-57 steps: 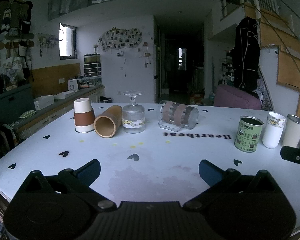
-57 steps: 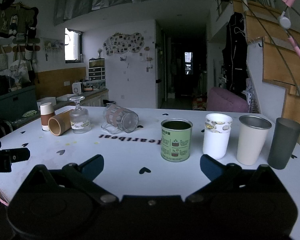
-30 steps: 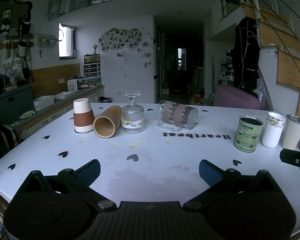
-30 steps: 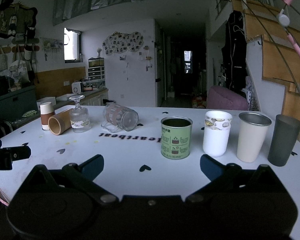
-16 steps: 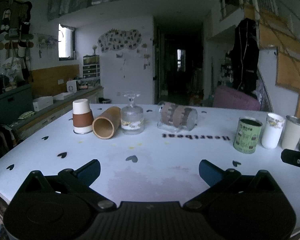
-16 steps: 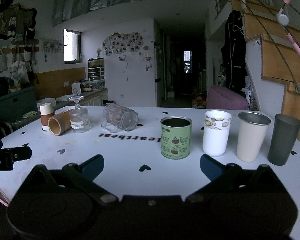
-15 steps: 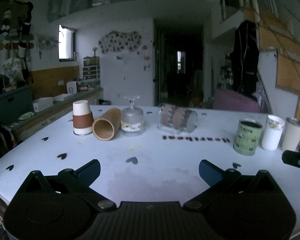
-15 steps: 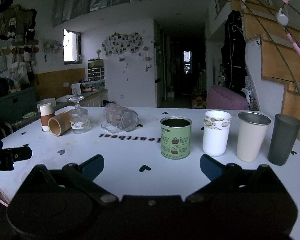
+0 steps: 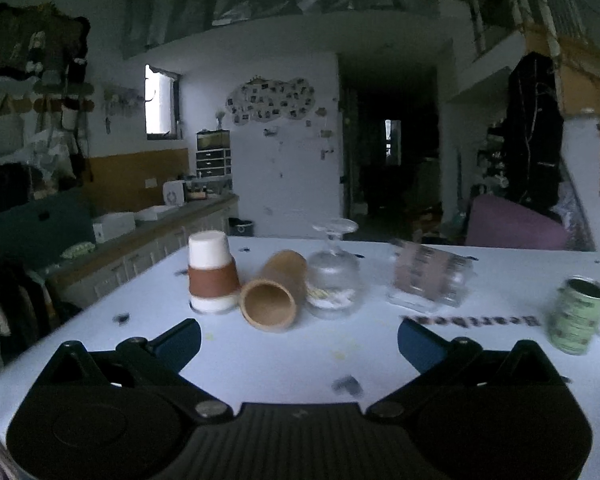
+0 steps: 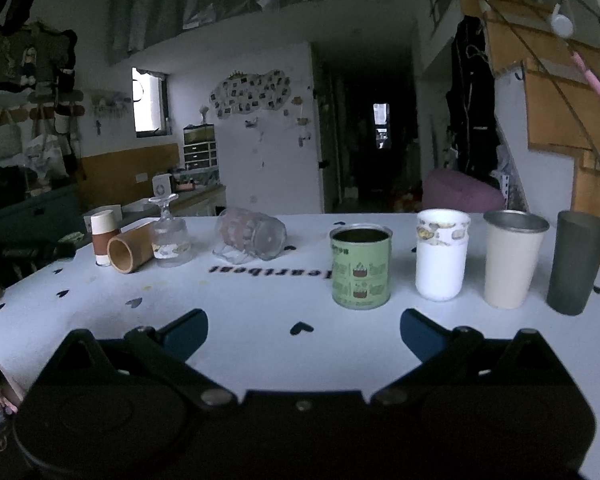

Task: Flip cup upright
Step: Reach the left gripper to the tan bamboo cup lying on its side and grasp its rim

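Approaching the tipped wooden cup (image 9: 274, 295) with the left claw (image 9: 299, 336) spread and empty; next, straddle its sides, pinch, and stand it up.

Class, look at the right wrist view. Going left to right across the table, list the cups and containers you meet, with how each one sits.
Upside-down paper cup → bamboo cup on its side → upside-down stemmed glass → glass mug on its side → upright green tin → white cup → cream cup → grey cup.
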